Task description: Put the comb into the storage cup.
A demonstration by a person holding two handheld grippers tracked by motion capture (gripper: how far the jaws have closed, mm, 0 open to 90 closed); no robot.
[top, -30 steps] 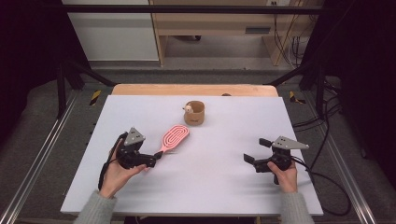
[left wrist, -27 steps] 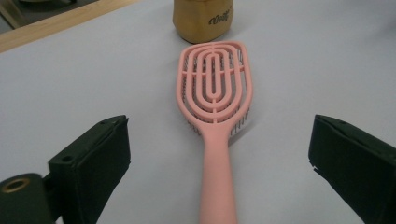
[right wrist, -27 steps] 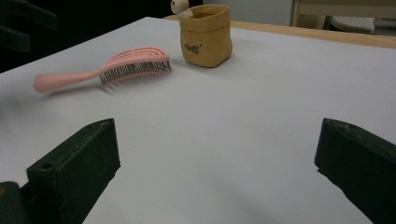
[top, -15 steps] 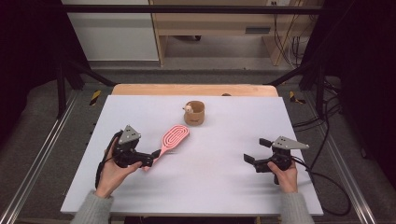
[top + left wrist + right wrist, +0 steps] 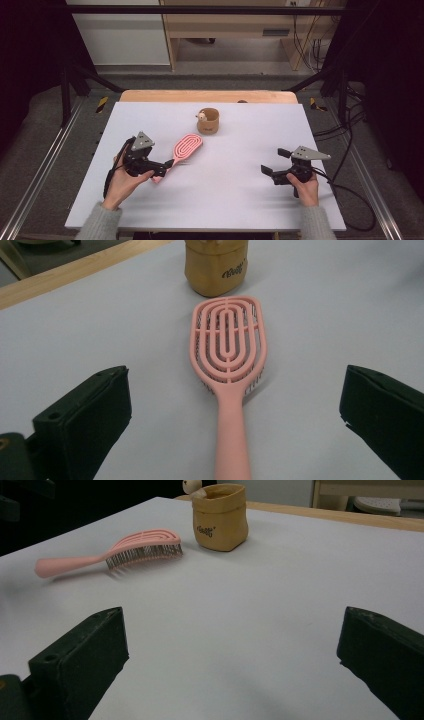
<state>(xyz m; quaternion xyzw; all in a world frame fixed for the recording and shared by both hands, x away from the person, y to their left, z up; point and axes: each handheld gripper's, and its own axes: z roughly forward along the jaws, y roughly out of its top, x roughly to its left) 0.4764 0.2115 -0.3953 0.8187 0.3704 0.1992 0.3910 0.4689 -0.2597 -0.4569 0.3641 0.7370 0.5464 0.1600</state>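
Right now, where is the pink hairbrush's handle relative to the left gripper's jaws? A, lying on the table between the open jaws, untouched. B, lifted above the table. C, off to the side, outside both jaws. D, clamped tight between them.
A: in the left gripper view the pink hairbrush lies flat on the table, its handle running between the wide-open jaws of the left gripper with clear gaps on both sides.
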